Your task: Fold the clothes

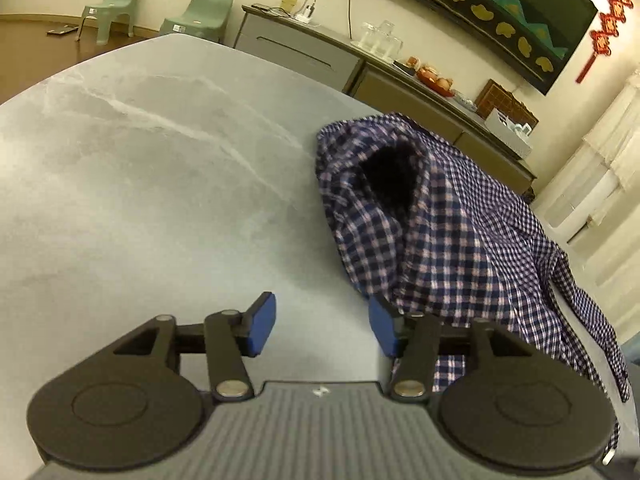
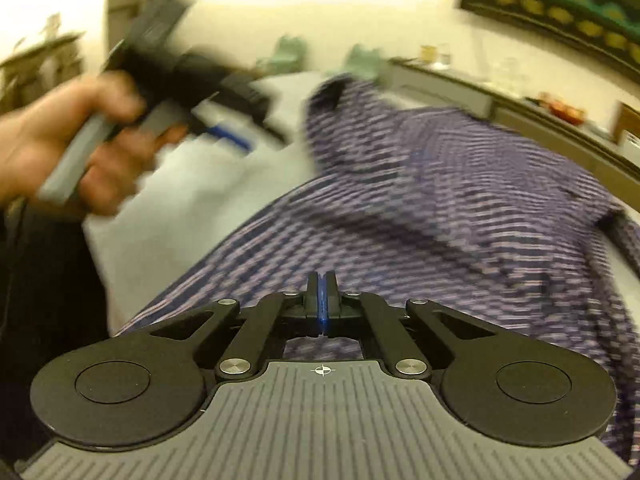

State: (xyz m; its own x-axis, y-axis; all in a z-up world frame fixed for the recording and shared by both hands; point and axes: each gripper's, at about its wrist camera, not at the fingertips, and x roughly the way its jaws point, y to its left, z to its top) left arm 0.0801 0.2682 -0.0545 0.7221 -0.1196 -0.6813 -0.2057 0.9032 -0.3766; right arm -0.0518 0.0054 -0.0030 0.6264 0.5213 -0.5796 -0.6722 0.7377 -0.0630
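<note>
A blue, white and pink checked shirt (image 1: 452, 240) lies bunched on the right side of the grey marble-look table (image 1: 160, 184), and one part trails over the right edge. My left gripper (image 1: 322, 324) is open above bare tabletop with nothing between its blue pads; its right fingertip (image 1: 380, 326) is at the shirt's near edge. In the blurred right wrist view the shirt (image 2: 440, 200) spreads under my right gripper (image 2: 321, 292). That gripper is shut, its pads are together and no cloth shows between them. A hand (image 2: 80, 152) holds the left gripper (image 2: 240, 128) at the upper left.
Beyond the table stands a long grey sideboard (image 1: 304, 56) with glasses, fruit and boxes on it. Two pale green plastic chairs (image 1: 200, 12) stand on the wooden floor behind. A dark framed panel (image 1: 500, 8) and a red knot ornament (image 1: 608, 24) hang on the wall.
</note>
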